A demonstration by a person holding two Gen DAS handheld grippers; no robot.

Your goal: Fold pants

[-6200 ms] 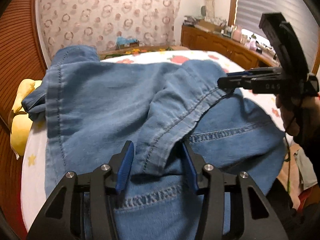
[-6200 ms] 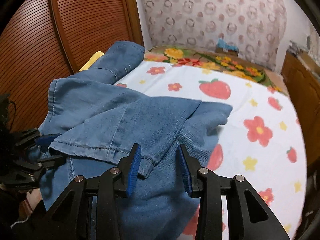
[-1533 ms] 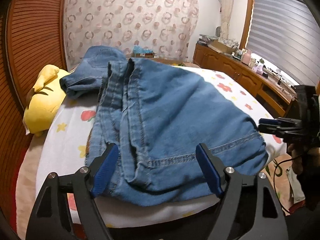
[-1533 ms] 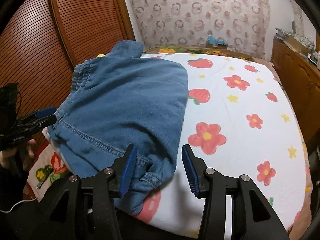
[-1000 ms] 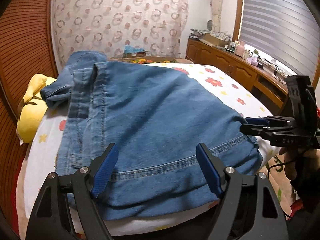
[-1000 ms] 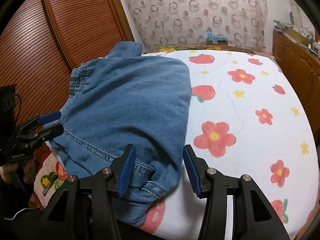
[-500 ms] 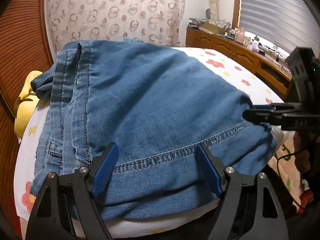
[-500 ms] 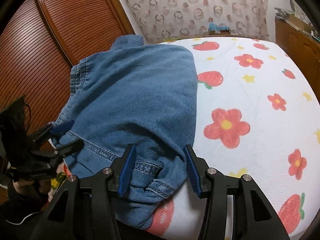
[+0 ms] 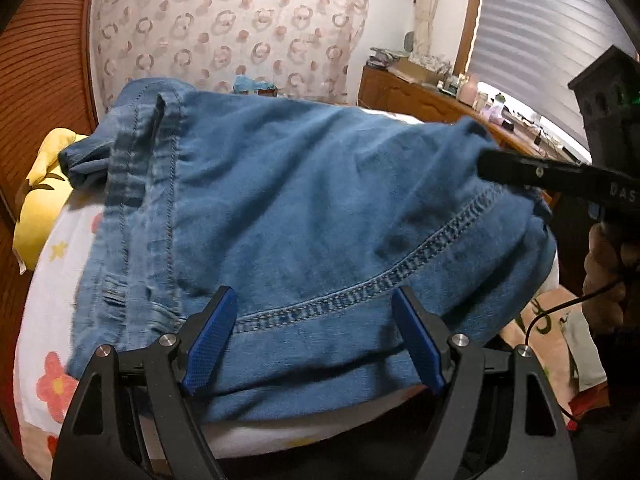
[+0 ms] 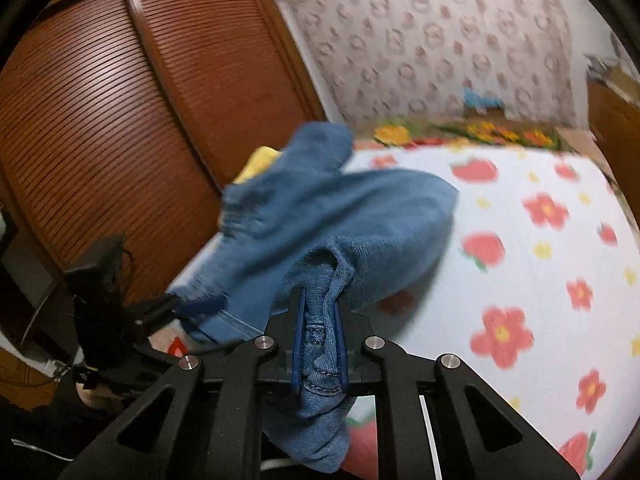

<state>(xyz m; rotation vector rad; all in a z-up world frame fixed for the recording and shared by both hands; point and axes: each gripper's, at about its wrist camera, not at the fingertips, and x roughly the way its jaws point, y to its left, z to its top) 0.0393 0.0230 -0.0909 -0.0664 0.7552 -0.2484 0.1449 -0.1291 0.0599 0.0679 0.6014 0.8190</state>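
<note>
Blue denim pants (image 9: 288, 208) lie folded on the bed, near its front edge. My left gripper (image 9: 312, 320) is open, its blue pads on either side of the stitched hem at the near edge. My right gripper (image 10: 320, 312) is shut on the right near corner of the pants (image 10: 324, 336) and lifts it. The right gripper also shows in the left wrist view (image 9: 520, 168) at the raised corner. The left gripper shows in the right wrist view (image 10: 200, 304) at the far corner of the fold.
The bed sheet (image 10: 540, 264) is white with red flowers and strawberries. A yellow pillow (image 9: 36, 184) lies at the left by the slatted wooden doors (image 10: 120, 120). A wooden dresser (image 9: 420, 96) with clutter stands at the right under the window.
My right gripper has shut on the near corner of the pants and raised it. My left gripper has moved closer onto the hem and stays open.
</note>
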